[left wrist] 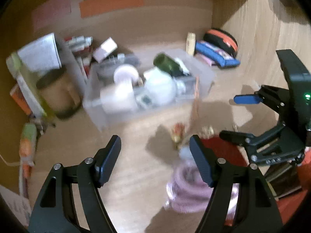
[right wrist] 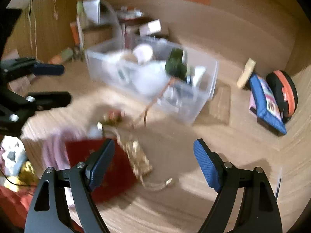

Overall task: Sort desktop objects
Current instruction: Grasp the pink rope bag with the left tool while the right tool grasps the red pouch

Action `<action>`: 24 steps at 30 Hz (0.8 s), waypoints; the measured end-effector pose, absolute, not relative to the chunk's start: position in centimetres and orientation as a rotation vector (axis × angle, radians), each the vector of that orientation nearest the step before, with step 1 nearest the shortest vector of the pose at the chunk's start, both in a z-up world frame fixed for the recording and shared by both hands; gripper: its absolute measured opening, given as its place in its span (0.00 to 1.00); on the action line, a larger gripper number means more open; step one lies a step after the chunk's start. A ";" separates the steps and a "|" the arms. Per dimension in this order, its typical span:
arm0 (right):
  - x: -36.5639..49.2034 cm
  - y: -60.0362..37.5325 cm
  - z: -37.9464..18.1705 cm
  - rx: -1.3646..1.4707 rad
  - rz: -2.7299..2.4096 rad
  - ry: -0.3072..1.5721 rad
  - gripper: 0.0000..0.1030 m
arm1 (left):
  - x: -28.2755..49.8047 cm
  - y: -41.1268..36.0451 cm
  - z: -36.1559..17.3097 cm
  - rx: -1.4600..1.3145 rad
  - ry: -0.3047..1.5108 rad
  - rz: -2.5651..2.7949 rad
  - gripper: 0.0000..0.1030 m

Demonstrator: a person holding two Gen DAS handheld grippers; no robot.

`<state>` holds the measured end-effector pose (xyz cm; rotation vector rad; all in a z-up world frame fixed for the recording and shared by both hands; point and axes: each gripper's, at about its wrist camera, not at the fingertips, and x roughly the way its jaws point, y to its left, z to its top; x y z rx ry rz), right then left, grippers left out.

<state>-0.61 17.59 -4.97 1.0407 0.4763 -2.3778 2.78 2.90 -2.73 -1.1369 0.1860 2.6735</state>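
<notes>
Both jaws wide and empty: left gripper (left wrist: 155, 159) and right gripper (right wrist: 153, 163) above the wooden desk (right wrist: 194, 203), clear storage bin (left wrist: 108, 114) beyond.

Blurred clear bin (right wrist: 206, 89) of clutter beyond spread, empty right gripper (right wrist: 153, 163).

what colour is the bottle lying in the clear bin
Dark green bottle; clearest in the left wrist view.

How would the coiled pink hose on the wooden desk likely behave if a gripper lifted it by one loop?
The coiled pink hose would probably be floppy: it lies in soft stacked loops, so a single lifted loop may uncoil and trail. It looks hollow, so likely light for its bulk. Its ribbed-looking surface should give the pads some grip, though blur hides detail.
</notes>
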 end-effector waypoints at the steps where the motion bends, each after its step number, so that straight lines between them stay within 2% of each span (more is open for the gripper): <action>1: -0.5 17.6 -5.7 1.060 -2.375 0.494 0.78 | 3.0 2.9 -3.3 -1.158 0.184 2.665 0.70; 6: -0.6 18.5 -7.4 1.120 -2.377 0.495 0.78 | 4.0 2.7 -6.3 -1.244 0.184 2.635 0.71; 10: -1.8 19.4 -7.4 1.141 -2.418 0.482 0.78 | 4.6 1.7 -6.5 -1.232 0.201 2.677 0.80; 16: -3.4 20.9 -7.2 1.174 -2.502 0.483 0.78 | 4.1 -1.2 -6.6 -1.265 0.273 2.792 0.80; 24: -5.3 22.5 -7.1 1.225 -2.565 0.402 0.78 | 2.2 -4.8 -7.0 -1.329 0.242 2.905 0.83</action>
